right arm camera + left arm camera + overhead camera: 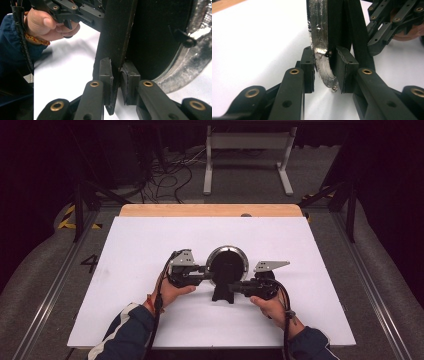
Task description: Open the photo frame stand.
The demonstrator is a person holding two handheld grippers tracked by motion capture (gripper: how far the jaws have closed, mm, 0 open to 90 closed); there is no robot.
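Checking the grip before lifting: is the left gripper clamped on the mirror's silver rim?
Yes, in the left gripper view the left gripper has its pads pressed on both sides of the silver rim.

One readable mark: a floor digit

A dark figure "4" (90, 263) stands on the grey floor (45, 270) left of the white tabletop (140, 240) in the high view. Nothing on the tabletop itself carries lettering, a label or a brand that can be read.

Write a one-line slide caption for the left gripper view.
Left gripper fingers clamp the silver rim of a round framed disc above the white table.
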